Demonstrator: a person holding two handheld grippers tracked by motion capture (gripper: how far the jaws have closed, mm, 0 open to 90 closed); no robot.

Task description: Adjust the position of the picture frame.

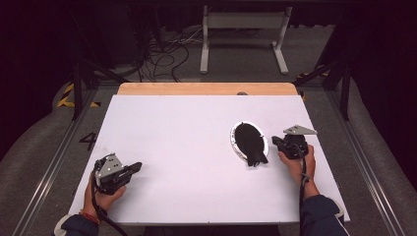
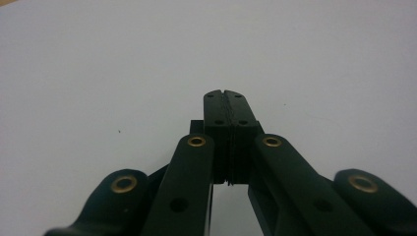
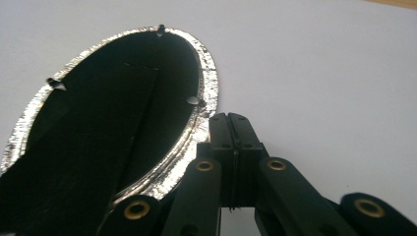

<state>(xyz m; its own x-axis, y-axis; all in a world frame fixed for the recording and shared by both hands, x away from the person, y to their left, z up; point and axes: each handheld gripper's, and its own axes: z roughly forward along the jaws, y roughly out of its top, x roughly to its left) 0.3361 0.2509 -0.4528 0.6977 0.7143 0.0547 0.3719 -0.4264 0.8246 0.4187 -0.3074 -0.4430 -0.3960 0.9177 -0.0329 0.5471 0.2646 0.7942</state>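
Fingers of both grippers are pressed flat together, pad against pad, with nothing held between them. In the left gripper view the left gripper [image 2: 227, 92] points out over bare white table top [image 2: 98, 73]; its two black jaws meet along a thin seam, and brass-coloured rivets mark the linkage arms behind them. In the high view the left gripper [image 1: 136, 167] lies near the front left corner of the table [image 1: 187, 196], held in the person's left hand [image 1: 105, 196], well apart from everything else.

The right gripper [image 3: 229, 117] has its closed tips just beside the rim of an oval foil tray [image 3: 209, 83]; whether they touch the rim cannot be told. The tray's crinkled silver edge surrounds a flat black sheet [image 3: 98, 128], which covers the tray's inside and carries a straight crease along its length. In the high view the oval foil tray [image 1: 235, 140] sits right of the table's centre, the black sheet [image 1: 250, 142] overhanging its near end, with the right gripper [image 1: 274, 141] just to its right, held in the right hand [image 1: 295, 164].
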